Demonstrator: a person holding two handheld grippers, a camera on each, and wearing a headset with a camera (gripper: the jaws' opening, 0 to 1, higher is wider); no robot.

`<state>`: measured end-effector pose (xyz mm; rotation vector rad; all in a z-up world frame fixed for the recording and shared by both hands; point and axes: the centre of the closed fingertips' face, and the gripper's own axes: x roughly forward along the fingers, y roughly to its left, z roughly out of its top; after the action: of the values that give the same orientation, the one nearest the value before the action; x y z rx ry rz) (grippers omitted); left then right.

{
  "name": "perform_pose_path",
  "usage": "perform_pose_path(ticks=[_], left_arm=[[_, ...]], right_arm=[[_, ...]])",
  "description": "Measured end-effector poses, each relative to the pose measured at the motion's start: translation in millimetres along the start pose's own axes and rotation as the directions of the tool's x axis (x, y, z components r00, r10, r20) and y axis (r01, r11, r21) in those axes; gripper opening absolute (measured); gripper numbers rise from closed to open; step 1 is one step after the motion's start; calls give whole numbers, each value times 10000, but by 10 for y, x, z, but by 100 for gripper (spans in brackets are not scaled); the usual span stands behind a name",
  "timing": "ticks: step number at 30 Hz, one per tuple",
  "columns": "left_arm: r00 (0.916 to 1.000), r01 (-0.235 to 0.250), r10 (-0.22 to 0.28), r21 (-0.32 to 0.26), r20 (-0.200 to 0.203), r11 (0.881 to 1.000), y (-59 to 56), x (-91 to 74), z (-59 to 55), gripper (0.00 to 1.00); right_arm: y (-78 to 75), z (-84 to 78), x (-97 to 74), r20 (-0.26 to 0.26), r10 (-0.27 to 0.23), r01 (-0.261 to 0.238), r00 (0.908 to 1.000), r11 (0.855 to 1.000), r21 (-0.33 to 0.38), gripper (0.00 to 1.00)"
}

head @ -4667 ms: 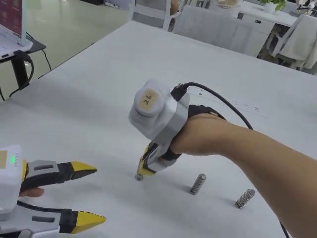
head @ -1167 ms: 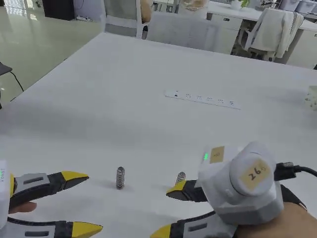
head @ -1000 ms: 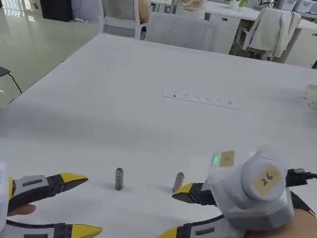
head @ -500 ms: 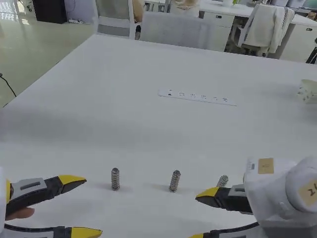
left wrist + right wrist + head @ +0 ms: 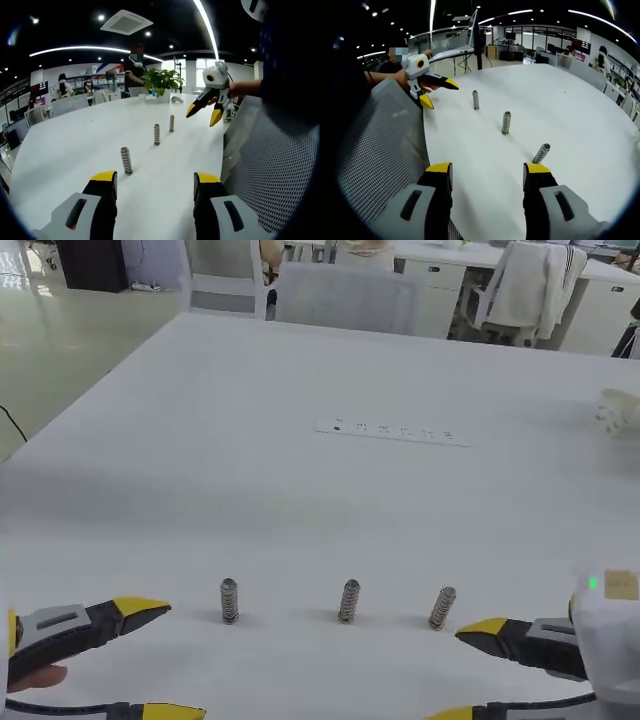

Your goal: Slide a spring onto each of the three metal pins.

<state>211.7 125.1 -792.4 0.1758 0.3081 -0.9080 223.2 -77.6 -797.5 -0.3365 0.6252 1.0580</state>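
Springs [image 5: 229, 601] [image 5: 348, 601] [image 5: 442, 608]: three upright in a row on surface [image 5: 300, 490] | left gripper [image 5: 182, 660]: fingers wide, empty | right gripper [image 5: 446, 676]: fingers wide, empty | both flanking the row

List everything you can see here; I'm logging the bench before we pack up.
grey coiled metal springs: three, silver-grey, standing in a row on the table's near part
flat white power strip: one, white, mid-table beyond the springs
small pale object: one, whitish, far right; too blurred to identify
large white table: one, white, under everything
pale office chairs: at least two, greyish, beyond the far edge
left gripper: one, black fingers with yellow tips, open, empty
right gripper: one, same colours, open, empty
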Motion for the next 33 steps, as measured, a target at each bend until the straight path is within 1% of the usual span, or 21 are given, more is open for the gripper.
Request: perform_pose_path(ticks=[3, 5, 7, 10, 12, 14, 16, 18, 20, 24, 26, 33], left_arm=[[10000, 9, -9, -14, -10, 10000, -11, 9, -1, 57], [10000, 16, -16, -47, -18, 10000, -19, 15, -3, 57], [10000, 13, -13, -66, -32, 10000, -22, 20, -10, 58], [10000, -3, 2, -124, -36, 9999, -24, 28, -15, 58], [10000, -14, 13, -168, -24, 9999, -23, 30, -18, 59], [10000, -17, 16, -212, -27, 9998, -22, 33, -24, 59], [10000, -6, 5, -218, -52, 9998, -23, 35, -32, 59], [10000, -9, 8, -234, -58, 9997, -20, 36, -33, 60], [10000, -33, 32, -253, -61, 9997, -11, 35, -34, 60], [10000, -74, 72, -313, -60, 9995, 3, 36, -46, 62], [10000, -69, 67, -327, -70, 9994, 4, 38, -55, 62], [9997, -246, 247, -487, 24, 9985, 48, 48, -54, 64]], right_arm=[[-96, -22, -50, 269, -317, 313, 9991, 9994, 179, 60], [-152, -45, -82, 314, -467, 459, 9984, 9985, 282, 61], [-193, -60, -104, 358, -594, 584, 9976, 9979, 290, 64], [-242, -60, -128, 583, -755, 740, 9954, 9969, 271, 66], [-250, -56, -124, 724, -778, 770, 9943, 9969, 139, 68], [-253, -29, -116, 1013, -802, 819, 9916, 9966, -126, 70], [-268, -48, -102, 1004, -819, 827, 9916, 9966, -37, 73], [-269, -52, -94, 1121, -831, 842, 9902, 9964, -53, 76], [-278, -75, -87, 1064, -840, 840, 9908, 9965, 45, 77], [-294, -94, -94, 1155, -883, 873, 9894, 9961, 135, 80], [-300, -86, -102, 1256, -916, 902, 9878, 9958, 172, 81], [-315, -91, -115, 1238, -1016, 996, 9871, 9948, 220, 83]])
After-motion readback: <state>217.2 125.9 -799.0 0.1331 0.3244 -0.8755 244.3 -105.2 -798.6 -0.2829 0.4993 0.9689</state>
